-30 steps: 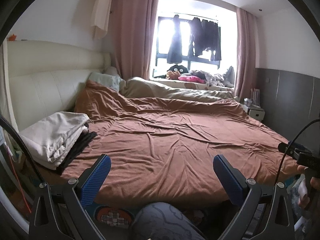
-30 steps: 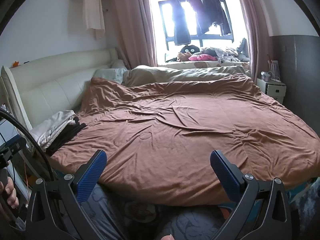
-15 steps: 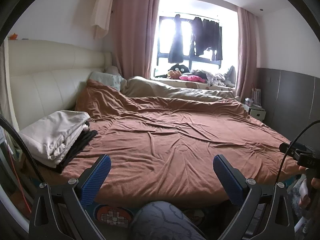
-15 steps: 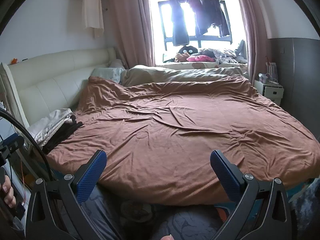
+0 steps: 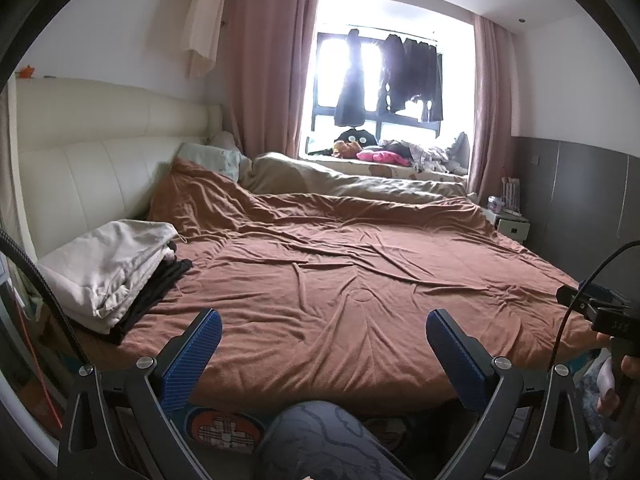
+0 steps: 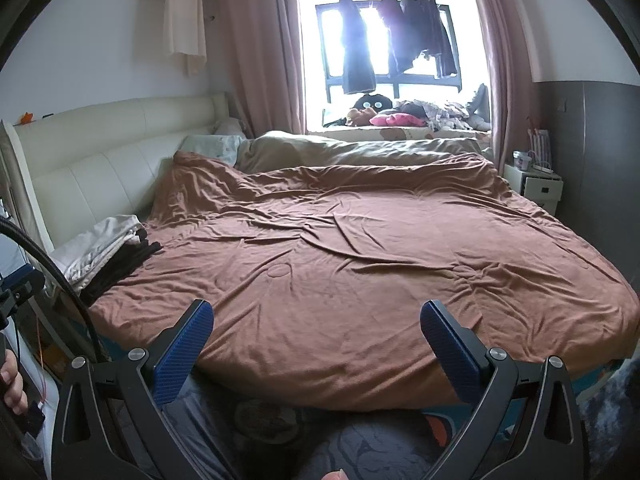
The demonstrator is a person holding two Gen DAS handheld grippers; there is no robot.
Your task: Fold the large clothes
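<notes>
Both the left gripper (image 5: 323,338) and right gripper (image 6: 316,330) are hovering spread wide, empty; folded clothes (image 5: 108,268) are lying far left on the bed (image 5: 360,280).

Two black gripper frames, each a forked pair of arms with triangular cut-outs. Left gripper (image 5: 323,340): ribbed blue pads (image 5: 192,354) on the inner fingertip faces, silver round screws (image 5: 146,361) at the pivots just behind the pads. Right gripper (image 6: 316,330): same blue pads (image 6: 448,346), same silver screws. Black cable (image 6: 52,268) arcing left of the right gripper's frame. Grey patterned trouser leg (image 5: 320,440) below the left gripper's pads.
</notes>
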